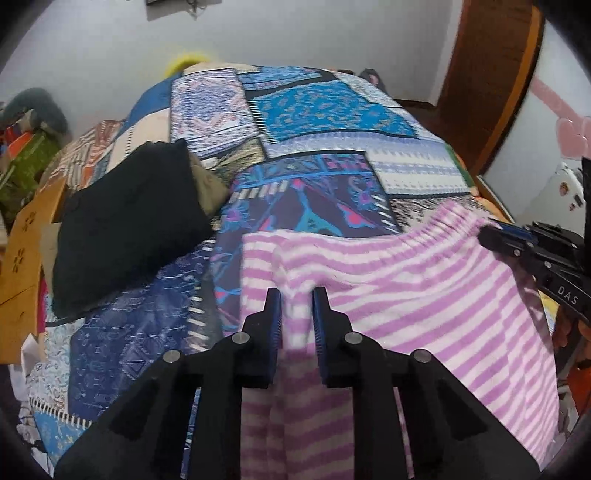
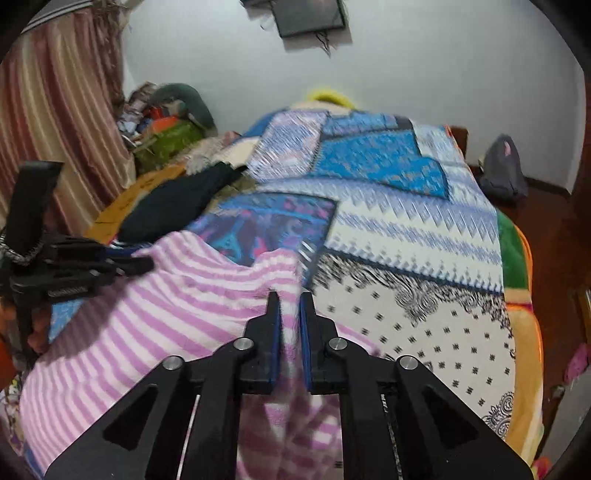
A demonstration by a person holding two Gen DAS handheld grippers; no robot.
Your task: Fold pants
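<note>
From the left wrist view, the left gripper [image 1: 297, 295] has its 2 fingers [image 1: 272, 314] nearly closed on a pinched ridge of the striped pants [image 1: 406, 280], which lie spread across the near part of the bed [image 1: 325, 110], over its patchwork cover. The grip sits at the left end of the top edge, and that edge sags between the 2 holds. To do this step well, I would keep both holds level and the cloth taut between them, then carry the edge over in one even sweep so the stripes line up and no slack bunches in the middle. This view alone shows the black garment [image 1: 129, 221] lying just left of the pants, near enough to catch a wide swing, and the wooden door [image 1: 491, 74] at the far right.

From the right wrist view, the right gripper [image 2: 290, 299] is likewise almost closed, its fingers [image 2: 274, 317] clamping a fold at the right end of the same edge. Only here can I see the open stretch of cover to the right, the striped curtain [image 2: 62, 110], and the dark frame on the wall [image 2: 308, 16]. The left gripper appears side-on at the left edge.
</note>
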